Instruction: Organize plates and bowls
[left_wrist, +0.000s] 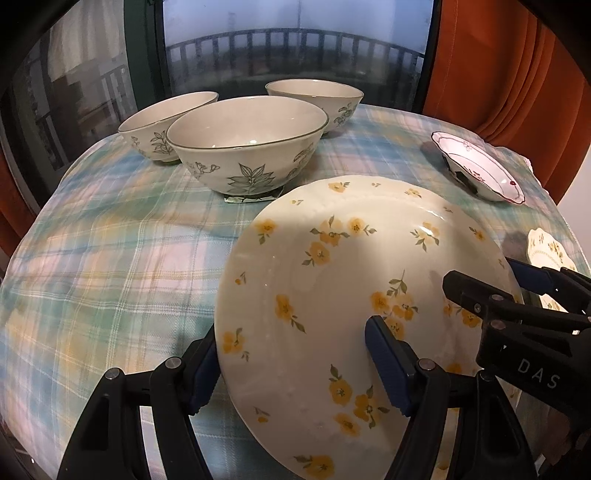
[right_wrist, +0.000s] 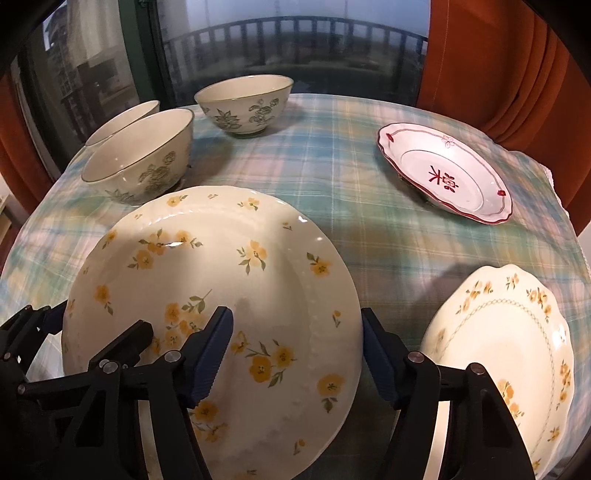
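A cream plate with yellow flowers (left_wrist: 332, 295) is held tilted above the plaid tablecloth; it also shows in the right wrist view (right_wrist: 221, 295). My left gripper (left_wrist: 291, 373) is shut on its left rim, one pad over and one under. My right gripper (right_wrist: 299, 354) is shut on its right rim; it shows in the left wrist view (left_wrist: 517, 291) at the right. Three green-leaf bowls (left_wrist: 247, 144) stand at the back left. A red-trimmed plate (right_wrist: 447, 177) lies at the back right. A second yellow-flower plate (right_wrist: 509, 354) lies at the right front.
The plaid tablecloth (right_wrist: 332, 177) covers a round table. A glass balcony door (left_wrist: 295, 44) and orange curtains (right_wrist: 498, 55) stand behind the table. The table edge drops off at the right, just past the red-trimmed plate.
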